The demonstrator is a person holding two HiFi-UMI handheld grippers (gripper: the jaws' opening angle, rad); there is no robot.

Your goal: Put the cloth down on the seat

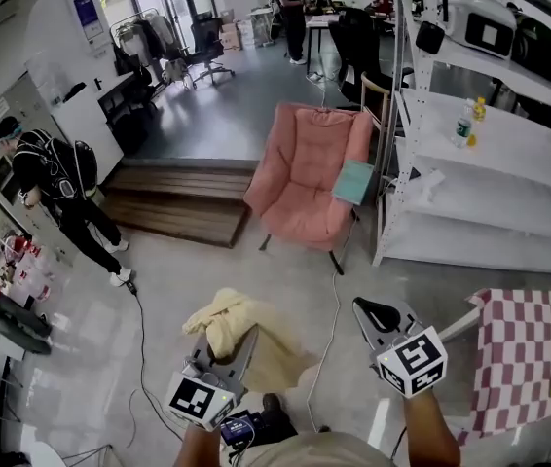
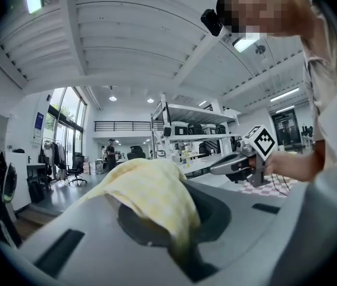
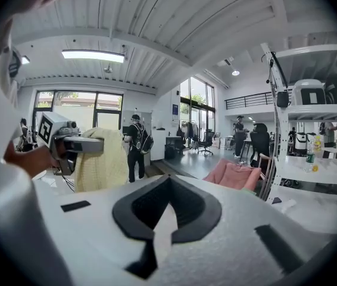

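Head view: we face the pink seat point(image 1: 300, 183) from well apart.
Cloth: the pale yellow cloth point(image 1: 225, 321) hangs from our left gripper point(image 1: 252, 333) over the floor point(image 1: 159, 290), not on the seat.
Left tongs: jaws narrow, pinched on the cloth.
Right tongs: our right gripper point(image 1: 362, 305) has its jaws together, nothing between them.
Writing: we see square markers point(image 1: 413, 360) on both cubes; the blue wall poster point(image 1: 88, 12) is too small to read.

cloth point(image 1: 219, 317): pale yellow, faint check, crumpled. pinched between the closed jaws of the left gripper point(image 1: 239, 346), draped over them and hanging below in loose folds. seat point(image 1: 305, 178): pink padded chair, deep cushion, dark thin legs, upright on grey floor point(image 1: 285, 280). well apart from cloth, ahead of it.
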